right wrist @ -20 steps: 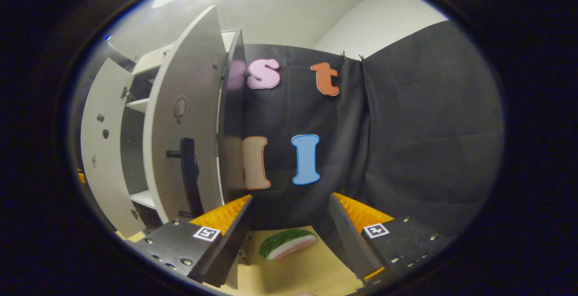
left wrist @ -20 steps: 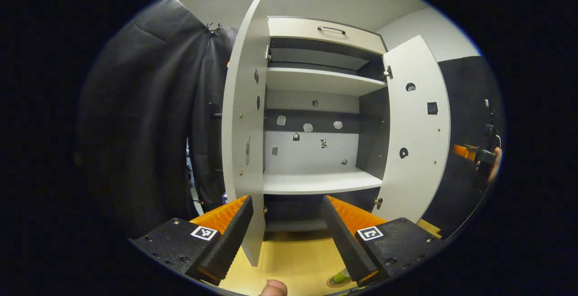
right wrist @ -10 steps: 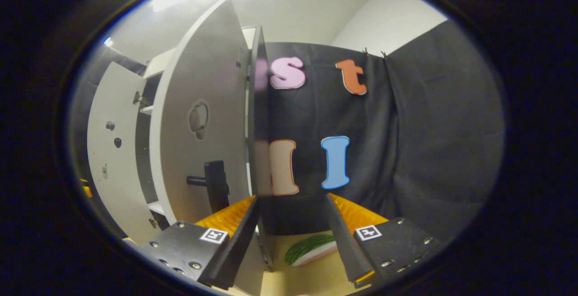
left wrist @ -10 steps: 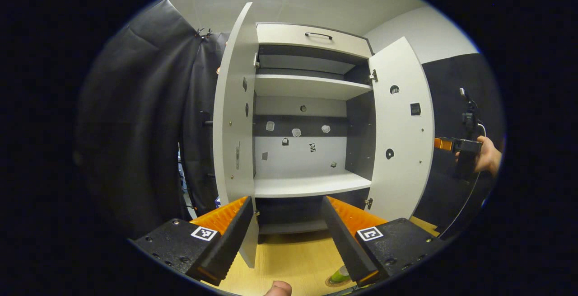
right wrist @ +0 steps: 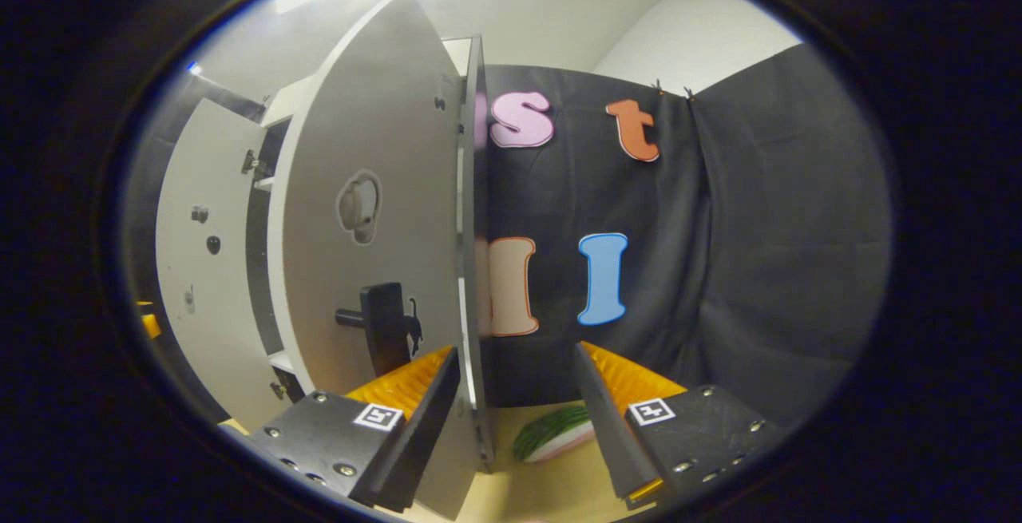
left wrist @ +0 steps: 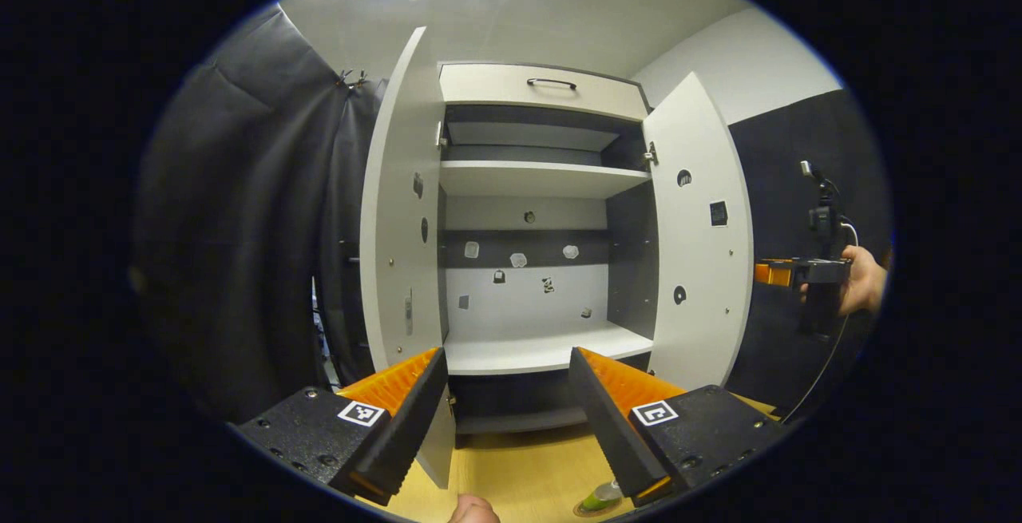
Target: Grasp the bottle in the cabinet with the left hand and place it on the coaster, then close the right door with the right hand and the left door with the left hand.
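Cabinet (left wrist: 543,188) standing on the counter (left wrist: 519,475) with both doors swung open, left door (left wrist: 399,227) and right door (left wrist: 703,243) flanking its shelves, bottle (left wrist: 600,496) on coaster (left wrist: 587,510) before it

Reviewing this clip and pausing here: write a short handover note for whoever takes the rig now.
Left gripper: open, empty, facing the open cabinet.
Right gripper: open, empty, at the outer face of the right door, near its handle.
Bottle: out of the cabinet, on the coaster on the table.
Left to do: close right door, then left door; both stand open.
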Available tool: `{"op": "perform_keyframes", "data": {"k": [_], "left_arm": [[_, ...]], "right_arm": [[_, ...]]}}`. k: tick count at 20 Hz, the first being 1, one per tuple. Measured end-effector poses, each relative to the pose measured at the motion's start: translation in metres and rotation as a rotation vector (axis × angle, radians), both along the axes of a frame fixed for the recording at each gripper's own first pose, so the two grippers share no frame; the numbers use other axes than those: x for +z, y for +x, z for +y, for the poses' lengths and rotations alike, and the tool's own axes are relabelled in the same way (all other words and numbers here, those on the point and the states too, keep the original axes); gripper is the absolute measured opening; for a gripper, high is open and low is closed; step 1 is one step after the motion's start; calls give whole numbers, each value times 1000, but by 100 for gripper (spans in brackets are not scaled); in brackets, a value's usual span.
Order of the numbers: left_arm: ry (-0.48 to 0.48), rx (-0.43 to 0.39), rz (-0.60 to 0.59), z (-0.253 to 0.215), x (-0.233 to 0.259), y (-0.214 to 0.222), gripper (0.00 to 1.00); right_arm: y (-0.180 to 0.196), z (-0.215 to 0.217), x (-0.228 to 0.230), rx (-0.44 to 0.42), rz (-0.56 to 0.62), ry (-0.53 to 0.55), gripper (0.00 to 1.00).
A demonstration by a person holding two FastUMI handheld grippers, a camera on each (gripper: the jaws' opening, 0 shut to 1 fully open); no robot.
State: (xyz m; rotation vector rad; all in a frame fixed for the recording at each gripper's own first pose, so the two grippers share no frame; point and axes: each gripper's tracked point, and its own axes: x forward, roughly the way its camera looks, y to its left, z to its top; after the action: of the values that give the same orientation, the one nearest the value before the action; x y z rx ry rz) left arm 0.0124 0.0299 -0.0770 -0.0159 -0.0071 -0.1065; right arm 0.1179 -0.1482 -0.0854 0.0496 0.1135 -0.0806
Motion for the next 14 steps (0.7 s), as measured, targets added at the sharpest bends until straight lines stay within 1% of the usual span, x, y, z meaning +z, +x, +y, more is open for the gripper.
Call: {"op": "perform_keyframes", "data": {"k": [3,5,6,7,9,14], "left_arm": [[-10,-9,11,4,0,-2,97],[9,-15,-4,9,3,-6,97],[24,-18,-16,10,4,-8,97],[39,-19,-26,11,5,-9,97],[64,-17,-18,13,0,-13,97],[28,-8,21,24,-13,-17,97]], "right_arm": [[2,17,-2,22,1,16,88],[4,28,-4,31,9,40,88],[5,33,-6,32,19,51,84],[7,35,-6,22,23,53,88],[7,37,-6,14,27,58,88],[10,55,-9,4,38,79,88]]}}
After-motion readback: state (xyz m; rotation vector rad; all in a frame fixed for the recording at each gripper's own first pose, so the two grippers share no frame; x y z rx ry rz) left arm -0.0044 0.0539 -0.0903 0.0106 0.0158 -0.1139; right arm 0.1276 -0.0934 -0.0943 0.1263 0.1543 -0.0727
